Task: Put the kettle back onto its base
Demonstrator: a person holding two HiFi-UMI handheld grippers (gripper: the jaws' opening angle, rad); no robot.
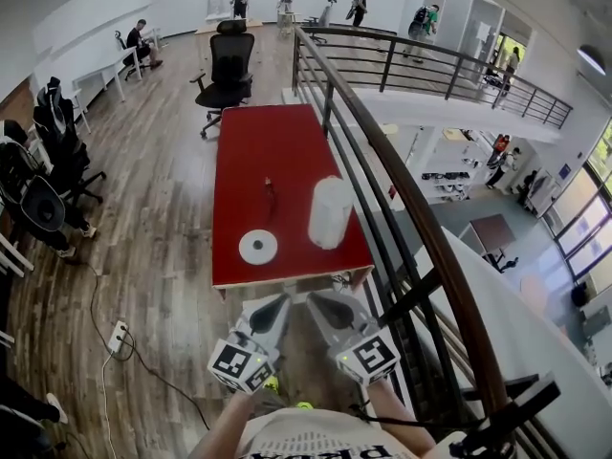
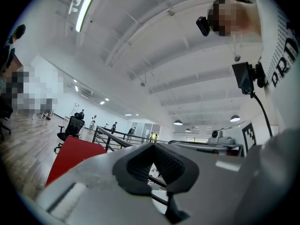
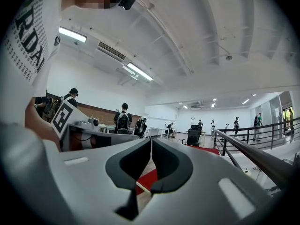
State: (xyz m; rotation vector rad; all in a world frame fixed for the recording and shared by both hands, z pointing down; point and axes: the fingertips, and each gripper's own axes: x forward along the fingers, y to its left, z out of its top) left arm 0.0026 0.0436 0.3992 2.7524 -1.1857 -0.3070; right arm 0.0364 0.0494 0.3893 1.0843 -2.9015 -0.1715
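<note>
A white kettle (image 1: 330, 212) stands upright on the right side of a red table (image 1: 263, 142). Its round white base (image 1: 258, 247) lies to the kettle's left, near the table's front edge, apart from it. Both grippers hover side by side just short of that front edge, pointing at the table. My left gripper (image 1: 283, 300) (image 2: 152, 145) is shut with nothing between its pads. My right gripper (image 1: 314, 299) (image 3: 151, 140) is shut and empty too. Neither gripper view shows the kettle or the base; a strip of the red table (image 2: 70, 153) (image 3: 145, 179) shows in each.
A small dark object (image 1: 269, 191) lies on the table behind the base. A dark metal railing (image 1: 382, 161) runs close along the table's right side. A black office chair (image 1: 228, 65) stands at the far end. A power strip with cable (image 1: 118, 336) lies on the floor at left.
</note>
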